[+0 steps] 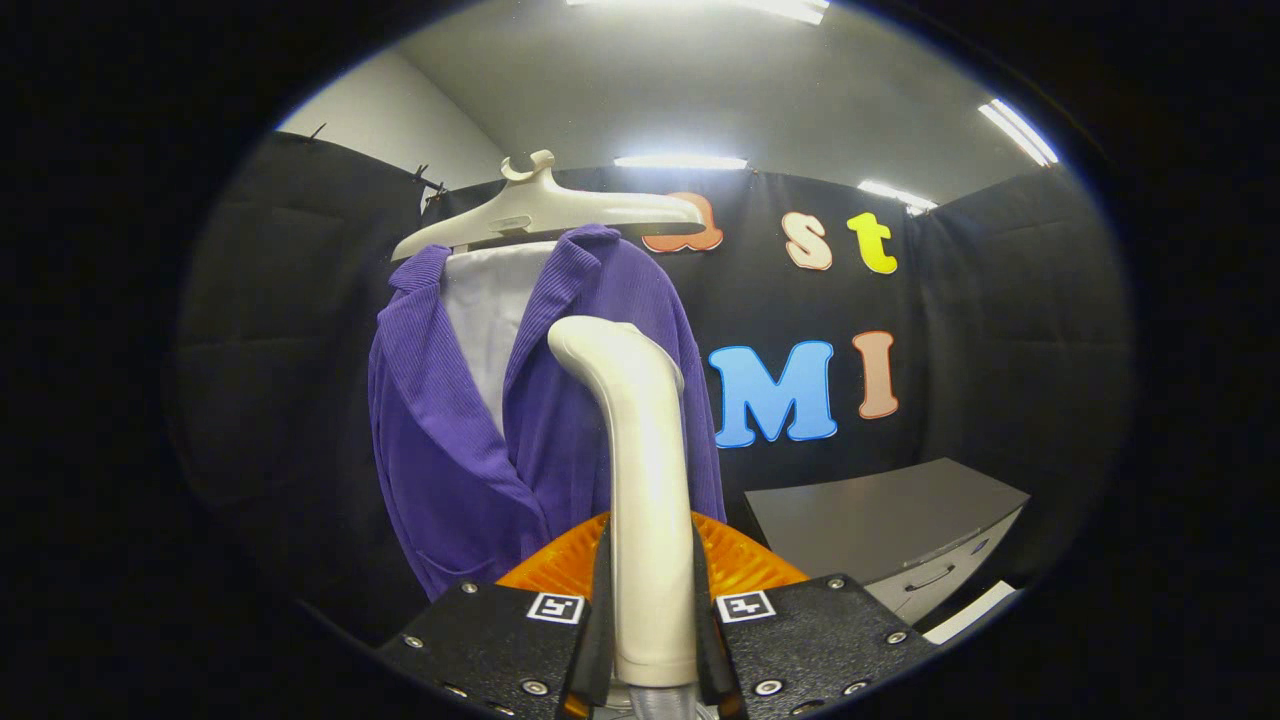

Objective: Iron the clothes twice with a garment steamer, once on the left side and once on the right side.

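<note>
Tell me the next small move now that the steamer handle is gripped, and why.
Probably ease the tongs forward toward the purple ribbed jacket on the cream hanger. Both fingers press the cream plastic steamer handle, whose head appears to sit short of the jacket's right front panel.
</note>
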Demonstrator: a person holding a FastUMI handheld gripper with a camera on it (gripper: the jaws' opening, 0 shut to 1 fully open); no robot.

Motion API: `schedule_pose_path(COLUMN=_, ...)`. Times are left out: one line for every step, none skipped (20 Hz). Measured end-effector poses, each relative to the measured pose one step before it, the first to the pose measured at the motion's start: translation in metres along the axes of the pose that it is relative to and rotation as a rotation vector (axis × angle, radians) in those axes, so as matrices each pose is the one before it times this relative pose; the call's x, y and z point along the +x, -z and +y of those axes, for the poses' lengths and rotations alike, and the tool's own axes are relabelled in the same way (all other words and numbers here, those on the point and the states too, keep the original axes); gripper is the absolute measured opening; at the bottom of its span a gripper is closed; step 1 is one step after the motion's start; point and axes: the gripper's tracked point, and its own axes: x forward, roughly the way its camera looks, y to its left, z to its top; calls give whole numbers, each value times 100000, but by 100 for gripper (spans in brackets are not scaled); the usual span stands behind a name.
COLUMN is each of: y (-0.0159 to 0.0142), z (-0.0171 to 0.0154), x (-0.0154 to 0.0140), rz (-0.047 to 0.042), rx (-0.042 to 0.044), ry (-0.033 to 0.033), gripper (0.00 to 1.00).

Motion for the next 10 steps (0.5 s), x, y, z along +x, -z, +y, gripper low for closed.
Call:
schedule_pose_path(y=407, z=-84, x=-40, rz=670, rx=-143, ry=28, gripper=33)
schedule_pose_path(y=429, z=-52, x=-190, rz=755, rx=-282, ry=46, gripper=33)
schedule_pose_path(y=546, z=17, x=-164, rz=1054, rx=29, ry=-122, gripper=34)
schedule_pose_path(y=662, z=51, x=-15, rz=941, rx=-149, ry=-212, gripper=34)
schedule_pose_path(y=581, z=-1, x=-164, rz=925, rx=-653, ry=-39, gripper=34)
schedule_pose_path(y=818, z=-29, x=-96, rz=1174, rx=-1104, ry=-71, gripper=33)
schedule_pose_path(y=1439, z=181, x=-650, rz=1304, rx=-999, ry=-253, gripper=34)
schedule_pose_path(y=569, z=130, x=-111, rz=1121, rx=-226, ry=-349, gripper=34)
schedule_pose_path(y=617, z=91, x=-22, rz=1034, rx=310, ry=-380, gripper=34)
schedule_pose_path(y=646, z=76, x=-152, rz=991, rx=-59, ry=-291, gripper=34)
